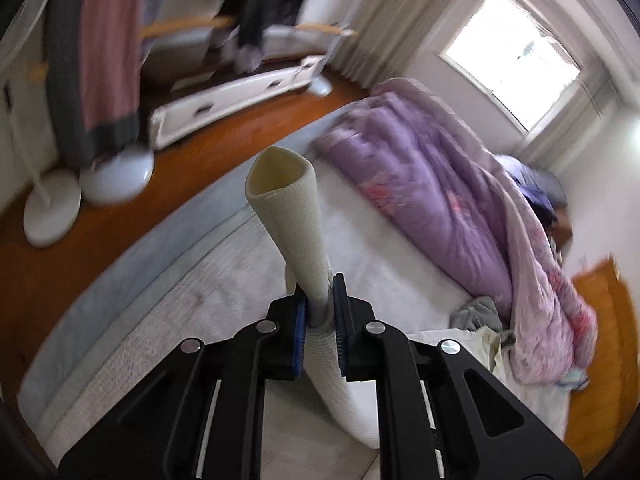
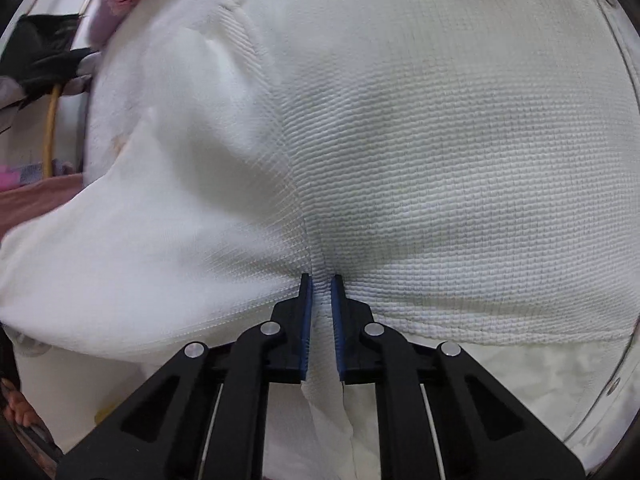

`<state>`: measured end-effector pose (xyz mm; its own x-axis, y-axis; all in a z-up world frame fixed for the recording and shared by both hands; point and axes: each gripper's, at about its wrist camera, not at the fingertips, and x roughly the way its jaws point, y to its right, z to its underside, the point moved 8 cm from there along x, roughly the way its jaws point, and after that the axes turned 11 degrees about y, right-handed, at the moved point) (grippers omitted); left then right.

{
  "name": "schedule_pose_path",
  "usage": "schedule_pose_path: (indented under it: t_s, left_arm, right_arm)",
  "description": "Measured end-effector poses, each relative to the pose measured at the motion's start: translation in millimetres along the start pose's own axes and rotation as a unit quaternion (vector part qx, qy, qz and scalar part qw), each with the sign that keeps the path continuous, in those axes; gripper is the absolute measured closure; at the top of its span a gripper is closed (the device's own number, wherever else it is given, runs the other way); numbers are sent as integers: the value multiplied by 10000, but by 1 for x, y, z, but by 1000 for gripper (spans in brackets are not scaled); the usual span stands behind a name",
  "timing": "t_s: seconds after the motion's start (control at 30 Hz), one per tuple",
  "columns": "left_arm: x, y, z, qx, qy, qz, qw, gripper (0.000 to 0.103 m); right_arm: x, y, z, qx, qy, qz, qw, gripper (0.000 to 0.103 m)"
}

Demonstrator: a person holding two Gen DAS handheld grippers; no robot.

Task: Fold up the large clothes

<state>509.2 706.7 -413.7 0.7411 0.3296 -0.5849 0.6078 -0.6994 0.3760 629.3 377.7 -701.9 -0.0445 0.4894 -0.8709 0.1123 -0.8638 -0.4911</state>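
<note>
A cream-white knitted garment is the piece in hand. In the left wrist view its sleeve [image 1: 288,216] stands up like a tube with the cuff open at the top, and my left gripper [image 1: 320,292] is shut on the sleeve lower down, lifted above the bed. The right wrist view is almost filled by the garment's textured body [image 2: 420,152]. There my right gripper [image 2: 320,284] is shut on a pinched fold of that fabric, which runs down between the blue pads [image 2: 306,320].
A purple and pink quilt [image 1: 440,184] lies bunched along the bed's far side, with grey and cream clothes [image 1: 480,316] beside it. The pale bed sheet [image 1: 200,300] spreads below. White fan bases [image 1: 52,212] and hanging clothes [image 1: 104,52] stand on the wooden floor.
</note>
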Motion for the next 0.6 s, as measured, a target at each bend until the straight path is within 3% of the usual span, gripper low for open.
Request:
schedule_pose_path:
  t_s: [0.1, 0.3, 0.43, 0.6]
  left_arm:
    - [-20, 68, 0, 464, 183, 245, 9985, 91]
    - [-28, 221, 42, 1009, 146, 877, 9909, 92]
    - [-11, 330, 107, 1207, -296, 1304, 9836, 92]
    - [13, 438, 201, 1470, -781, 1599, 9730, 93]
  right_arm:
    - [-39, 16, 4, -65, 184, -238, 9995, 90]
    - [-131, 106, 6, 137, 648, -297, 9974, 90]
    - [-198, 176, -2, 227, 1058, -35, 9941, 90]
    - [-272, 262, -19, 350, 1563, 328, 9866, 89]
